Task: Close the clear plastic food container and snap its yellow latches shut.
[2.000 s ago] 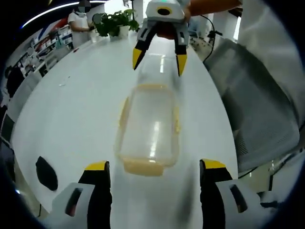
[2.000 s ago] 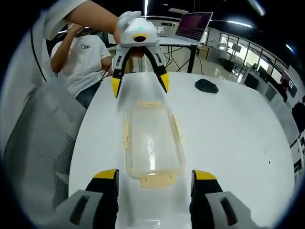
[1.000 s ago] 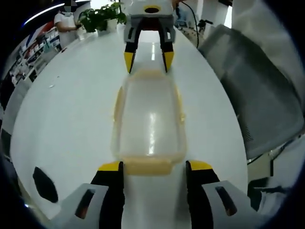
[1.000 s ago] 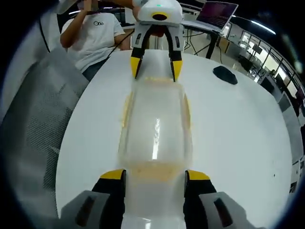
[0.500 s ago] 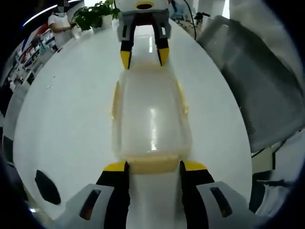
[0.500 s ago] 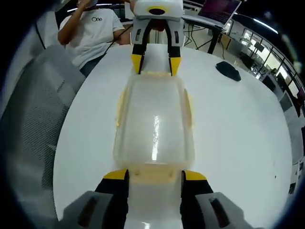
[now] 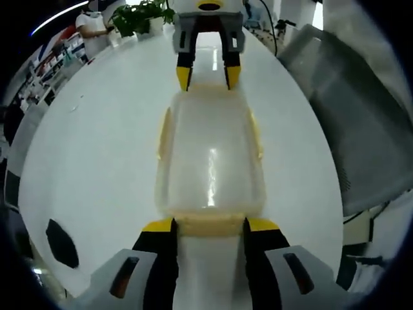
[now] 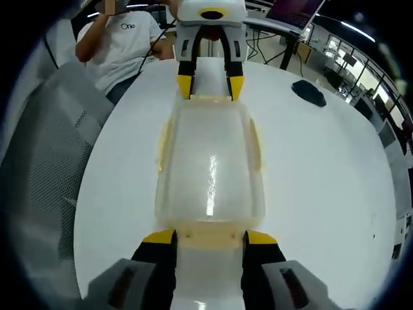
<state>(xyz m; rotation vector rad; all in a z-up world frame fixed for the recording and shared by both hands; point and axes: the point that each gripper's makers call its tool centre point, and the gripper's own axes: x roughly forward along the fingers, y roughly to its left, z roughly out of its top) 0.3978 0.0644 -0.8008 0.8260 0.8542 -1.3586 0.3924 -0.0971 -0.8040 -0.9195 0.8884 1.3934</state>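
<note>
— Since the clear container (image 7: 210, 161) lies lengthwise between the two tools, where on the white tabletop (image 7: 97, 142) is it?

— Mid-table, nearer the edge by the grey chair (image 7: 361, 110); its long axis runs from one tool to the other.

— The left gripper (image 7: 208, 225)?

— Jaws flank one end's yellow latch (image 7: 210, 224); contact unclear, state uncertain.

— The right gripper (image 8: 210, 237)?

— Likewise at the other end's latch (image 8: 209, 236) — grip unclear.

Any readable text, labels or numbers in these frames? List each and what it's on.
"One": on the chest of a seated person's white T-shirt, right gripper view.
Laptop screen behind the table: too blurred to read.
Clear container and its yellow latches: no readable text.
</note>
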